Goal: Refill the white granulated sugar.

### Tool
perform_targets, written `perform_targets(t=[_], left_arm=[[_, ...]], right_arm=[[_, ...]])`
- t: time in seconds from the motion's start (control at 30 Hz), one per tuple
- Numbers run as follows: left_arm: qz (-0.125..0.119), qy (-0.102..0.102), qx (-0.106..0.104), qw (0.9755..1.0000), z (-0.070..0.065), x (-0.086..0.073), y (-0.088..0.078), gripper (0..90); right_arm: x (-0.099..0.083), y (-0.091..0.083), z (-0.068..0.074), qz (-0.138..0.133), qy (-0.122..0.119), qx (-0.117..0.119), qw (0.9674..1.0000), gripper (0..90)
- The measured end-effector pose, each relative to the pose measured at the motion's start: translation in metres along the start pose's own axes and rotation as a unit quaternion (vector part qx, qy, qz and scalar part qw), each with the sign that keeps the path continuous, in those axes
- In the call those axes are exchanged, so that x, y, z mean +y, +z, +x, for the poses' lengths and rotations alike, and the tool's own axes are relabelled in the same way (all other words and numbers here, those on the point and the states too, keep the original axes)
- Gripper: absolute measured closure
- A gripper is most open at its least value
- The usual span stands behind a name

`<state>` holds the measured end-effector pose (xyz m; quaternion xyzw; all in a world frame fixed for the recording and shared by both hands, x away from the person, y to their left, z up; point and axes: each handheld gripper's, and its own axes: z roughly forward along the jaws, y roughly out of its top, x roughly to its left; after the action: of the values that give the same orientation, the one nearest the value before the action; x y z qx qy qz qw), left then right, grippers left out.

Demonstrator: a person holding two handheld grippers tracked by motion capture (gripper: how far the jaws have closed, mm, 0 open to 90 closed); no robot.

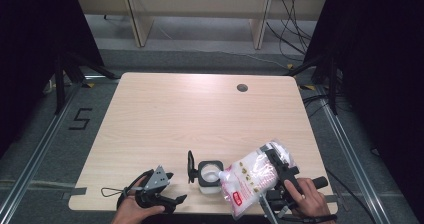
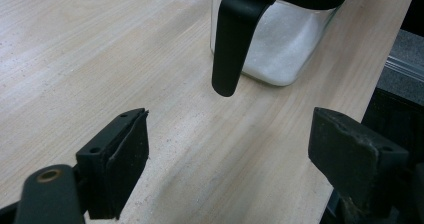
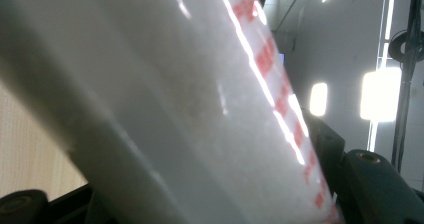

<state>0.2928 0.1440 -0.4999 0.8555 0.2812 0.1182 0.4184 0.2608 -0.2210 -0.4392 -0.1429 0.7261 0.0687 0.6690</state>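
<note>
A clear square jar (image 1: 209, 174) with a black rim holds white powder; its black lid (image 1: 190, 165) is flipped open to the left. My right gripper (image 1: 276, 170) is shut on a clear plastic bag (image 1: 252, 180) of white powder with red print, tilted with one end over the jar. Up close the bag (image 3: 200, 109) lies between the jaws. My left gripper (image 1: 170, 186) rests open on the table just left of the jar. Ahead of its spread fingers (image 2: 122, 156) stand the jar (image 2: 285, 44) and the hanging lid (image 2: 235, 39).
The pale wooden table (image 1: 200, 114) has a round cable hole (image 1: 242, 88) at the far right. Both grippers work near its front edge. A thin dusting of white grains lies on the wood (image 2: 200, 164) in front of the jar.
</note>
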Motion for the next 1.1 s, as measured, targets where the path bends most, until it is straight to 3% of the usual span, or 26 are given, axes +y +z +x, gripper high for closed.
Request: perform_targets(t=[0.17, 0.2, 0.23, 0.27, 0.3, 0.33, 0.4, 0.47, 0.5, 0.57, 0.6, 0.63, 0.73, 0.77, 0.83, 0.93, 0.97, 1.0, 1.03, 1.07, 1.1], left_arm=[[0.000, -0.003, 0.000, 1.0000, -0.0004, -0.0001, 0.0000, 16.1], [0.000, 0.011, 0.001, 0.9999, 0.0011, 0.0004, -0.0003, 16.1], [0.000, -0.001, 0.000, 1.0000, -0.0002, 0.0000, 0.0000, 16.1], [-0.001, 0.004, -0.001, 1.0000, 0.0002, 0.0001, 0.0001, 16.1], [0.000, -0.003, 0.000, 1.0000, -0.0004, -0.0001, 0.0001, 16.1], [0.004, 0.001, 0.004, 1.0000, 0.0003, 0.0000, -0.0001, 16.1], [0.005, 0.002, 0.004, 1.0000, 0.0004, 0.0000, -0.0002, 16.1], [0.005, 0.002, 0.004, 1.0000, 0.0005, 0.0000, -0.0002, 16.1], [0.005, 0.002, 0.004, 1.0000, 0.0005, 0.0000, -0.0002, 16.1], [0.000, -0.003, 0.000, 1.0000, -0.0005, -0.0001, 0.0001, 16.1], [0.000, -0.003, 0.000, 1.0000, -0.0005, -0.0001, 0.0001, 16.1], [0.004, 0.002, 0.004, 1.0000, 0.0004, 0.0000, -0.0002, 16.1], [0.004, 0.001, 0.004, 1.0000, 0.0005, 0.0000, -0.0001, 16.1], [-0.009, -0.015, -0.002, 0.9998, -0.0021, -0.0003, 0.0016, 16.1], [0.004, 0.002, 0.004, 1.0000, 0.0005, 0.0000, -0.0001, 16.1], [0.001, -0.003, 0.001, 1.0000, -0.0003, -0.0001, 0.0001, 16.1], [0.003, 0.000, 0.003, 1.0000, 0.0002, -0.0001, 0.0000, 16.1], [0.001, -0.002, -0.002, 1.0000, -0.0003, -0.0001, -0.0001, 16.1], [0.000, -0.004, 0.001, 1.0000, -0.0004, -0.0001, 0.0004, 16.1], [-0.010, -0.004, -0.002, 0.9999, -0.0009, 0.0001, 0.0013, 16.1], [-0.003, -0.006, -0.003, 1.0000, -0.0009, -0.0002, 0.0008, 16.1]], right_arm=[[0.0000, 0.0007, 0.0004, -0.004, 0.000, -0.002, 1.0000, 44.7], [0.0000, 0.0007, 0.0002, -0.004, -0.001, -0.002, 1.0000, 44.7], [0.0003, 0.0000, 0.0017, 0.003, 0.010, 0.003, 0.9999, 44.7], [0.0009, 0.0000, -0.0004, 0.001, -0.004, 0.000, 1.0000, 44.8], [0.0012, -0.0005, 0.0005, 0.005, 0.003, 0.000, 1.0000, 44.8], [0.0019, -0.0004, -0.0013, 0.000, -0.009, -0.009, 0.9999, 44.8], [0.0033, -0.0025, 0.0004, 0.009, 0.002, -0.016, 0.9998, 45.2], [0.0048, -0.0034, -0.0050, 0.006, -0.023, -0.021, 0.9995, 45.5], [0.0034, -0.0032, -0.0022, 0.005, 0.006, -0.017, 0.9998, 45.5], [0.0027, -0.0043, -0.0016, 0.013, 0.013, -0.013, 0.9997, 45.6], [0.0028, -0.0033, -0.0045, 0.007, -0.009, -0.017, 0.9998, 45.6], [0.0026, -0.0033, -0.0048, 0.006, -0.014, -0.019, 0.9997, 45.6], [0.0024, -0.0033, -0.0040, 0.006, -0.008, -0.016, 0.9998, 45.7], [0.0027, -0.0032, -0.0038, 0.006, -0.006, -0.015, 0.9999, 45.7], [0.0027, -0.0030, -0.0036, 0.004, -0.004, -0.014, 0.9999, 45.7], [0.0018, -0.0019, -0.0019, 0.002, 0.011, -0.007, 0.9999, 45.8], [0.0015, -0.0012, -0.0033, -0.002, 0.002, -0.008, 1.0000, 45.8], [0.0004, -0.0016, 0.0001, 0.004, 0.027, -0.004, 0.9996, 45.8], [-0.0002, -0.0015, 0.0001, 0.005, 0.028, 0.001, 0.9996, 45.8], [-0.0004, -0.0002, -0.0024, -0.004, 0.011, -0.002, 0.9999, 45.8], [-0.0010, -0.0017, 0.0024, 0.009, 0.045, 0.005, 0.9989, 45.8]])
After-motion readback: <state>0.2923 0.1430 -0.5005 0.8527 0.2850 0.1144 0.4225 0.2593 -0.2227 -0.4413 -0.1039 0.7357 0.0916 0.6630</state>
